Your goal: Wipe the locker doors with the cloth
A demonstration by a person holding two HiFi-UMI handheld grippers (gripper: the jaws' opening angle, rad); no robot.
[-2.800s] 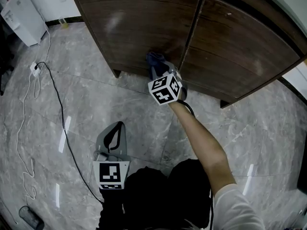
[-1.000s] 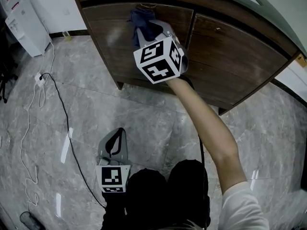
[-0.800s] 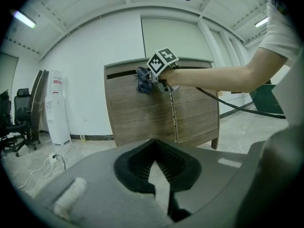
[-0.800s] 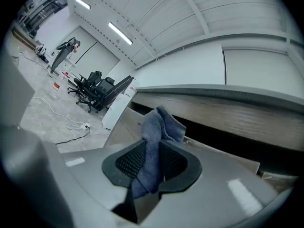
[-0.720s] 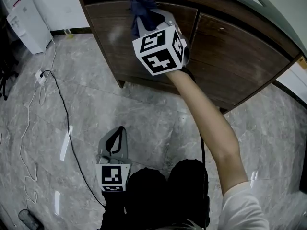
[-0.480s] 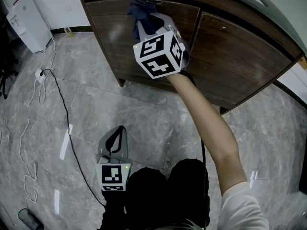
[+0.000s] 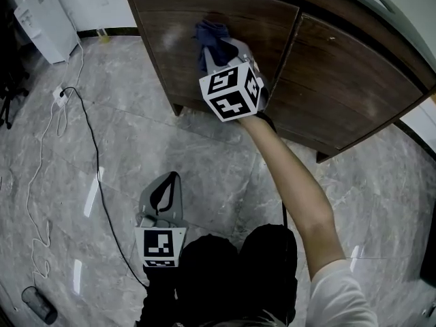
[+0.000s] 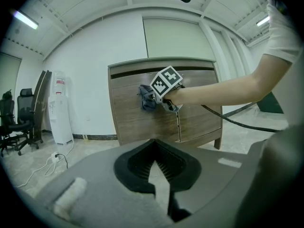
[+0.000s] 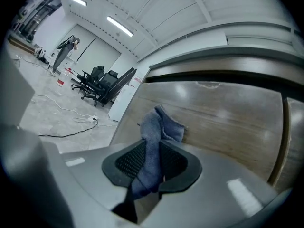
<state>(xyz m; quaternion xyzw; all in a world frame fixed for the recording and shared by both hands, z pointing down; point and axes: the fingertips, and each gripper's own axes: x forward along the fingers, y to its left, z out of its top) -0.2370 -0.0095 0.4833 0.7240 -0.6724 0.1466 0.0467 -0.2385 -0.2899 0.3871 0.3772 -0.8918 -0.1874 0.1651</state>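
Blue-grey cloth (image 7: 210,38) is right up against the left door (image 7: 170,53) of the brown wood locker, in the upper part of that door and a bit in from the seam where it meets the right door (image 7: 347,80). From the right gripper view you can see it properly. A strip of it runs down between the two black ribbed pads, and the loose end bunches out in front onto the wood. So the right gripper (image 7: 219,54) is clamped on the cloth, jaws standing a fair way apart because the fabric is wadded thick between them. Its marker cube (image 7: 231,94) sits just behind, and the bare forearm (image 7: 293,182) runs back to a white sleeve (image 7: 340,295) at the bottom of the head view.

The left gripper (image 7: 162,195) is way off from all that, held low and close to the body over the floor, well apart from the locker. Its own view shows the pad tips meeting with nothing caught in them, just floor showing through the little gap behind the tips. It points roughly toward the locker, so the right arm and cloth are visible from there.

Around it all is grey marble-look floor (image 7: 204,162), with a black cable (image 7: 88,162) snaking along the left side up to a plug (image 7: 60,95). There's a white floor-standing unit (image 7: 41,19) against the wall left of the locker. A couple of black office chairs (image 8: 19,122) are further off on that side.
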